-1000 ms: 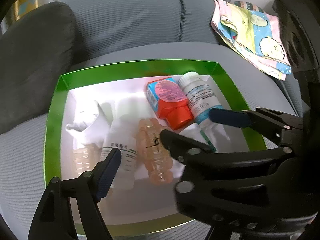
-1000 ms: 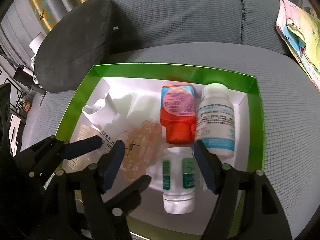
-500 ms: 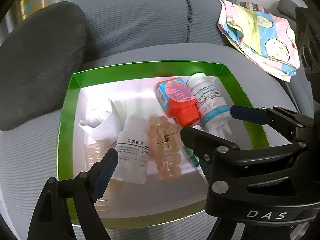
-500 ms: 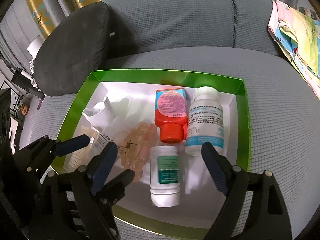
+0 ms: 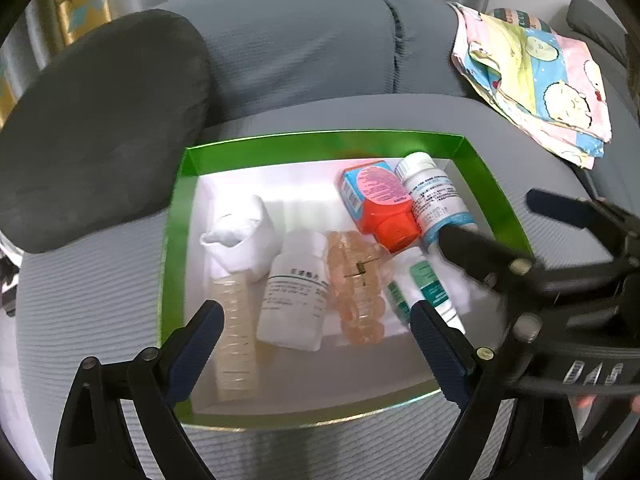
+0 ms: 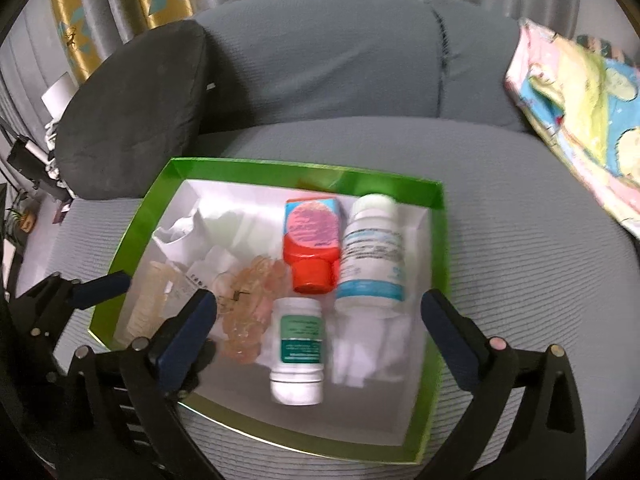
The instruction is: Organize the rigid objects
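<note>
Inside the green box (image 6: 436,240), nothing's being gripped with both the left gripper (image 5: 316,338) and right gripper (image 6: 320,320) just being opened wide, so the loose green-label bottle (image 6: 298,354) is probably being left free to get knocked against the near edge.

the jaws of the left gripper (image 5: 316,334) and right gripper (image 6: 320,322) have just been opened wider and lifted back, empty, above the green-rimmed white-floored cardboard box (image 6: 436,240), more of which is now seen.
</note>
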A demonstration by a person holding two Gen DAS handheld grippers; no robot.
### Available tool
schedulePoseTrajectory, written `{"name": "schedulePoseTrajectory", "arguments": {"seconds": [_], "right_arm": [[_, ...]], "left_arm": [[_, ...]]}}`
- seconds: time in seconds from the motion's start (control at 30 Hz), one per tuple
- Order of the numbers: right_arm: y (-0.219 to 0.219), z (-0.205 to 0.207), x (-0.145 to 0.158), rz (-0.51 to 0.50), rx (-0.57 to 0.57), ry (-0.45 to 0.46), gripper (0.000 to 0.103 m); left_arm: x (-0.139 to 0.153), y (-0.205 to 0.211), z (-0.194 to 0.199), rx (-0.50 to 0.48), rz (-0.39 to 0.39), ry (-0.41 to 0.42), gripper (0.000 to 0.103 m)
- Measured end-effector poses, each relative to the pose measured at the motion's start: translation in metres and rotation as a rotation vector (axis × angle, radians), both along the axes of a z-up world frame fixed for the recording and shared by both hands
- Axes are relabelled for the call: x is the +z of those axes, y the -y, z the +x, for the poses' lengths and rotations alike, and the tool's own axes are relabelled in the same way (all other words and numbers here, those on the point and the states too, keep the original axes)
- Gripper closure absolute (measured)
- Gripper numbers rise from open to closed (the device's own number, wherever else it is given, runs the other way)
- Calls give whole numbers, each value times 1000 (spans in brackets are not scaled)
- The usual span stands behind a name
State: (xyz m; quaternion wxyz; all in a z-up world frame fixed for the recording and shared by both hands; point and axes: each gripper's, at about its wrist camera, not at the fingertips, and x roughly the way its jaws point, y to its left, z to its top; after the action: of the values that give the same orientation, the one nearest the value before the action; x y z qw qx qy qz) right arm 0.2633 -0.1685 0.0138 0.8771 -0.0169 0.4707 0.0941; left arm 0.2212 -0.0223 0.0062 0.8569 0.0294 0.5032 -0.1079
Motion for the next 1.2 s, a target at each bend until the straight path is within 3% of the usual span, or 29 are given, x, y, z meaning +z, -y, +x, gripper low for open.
{"name": "schedulePoseTrajectory", "arguments": {"seconds": [0.4, 0.57, 0.7, 1.2], "right_arm": [[23, -20, 20, -38, -55, 23, 1], [21, -34, 24, -57, -42, 23, 1], [21, -43, 27, -62, -32, 21, 1], [18, -64, 30, -100, -14, 12, 1]], "left_arm": [[19, -20, -18, 66, 1, 18, 1], [28, -21, -27, 106, 46, 36, 1], [31, -23, -30, 114, 7, 15, 1], [42, -27, -41, 155, 23, -23, 1]]}}
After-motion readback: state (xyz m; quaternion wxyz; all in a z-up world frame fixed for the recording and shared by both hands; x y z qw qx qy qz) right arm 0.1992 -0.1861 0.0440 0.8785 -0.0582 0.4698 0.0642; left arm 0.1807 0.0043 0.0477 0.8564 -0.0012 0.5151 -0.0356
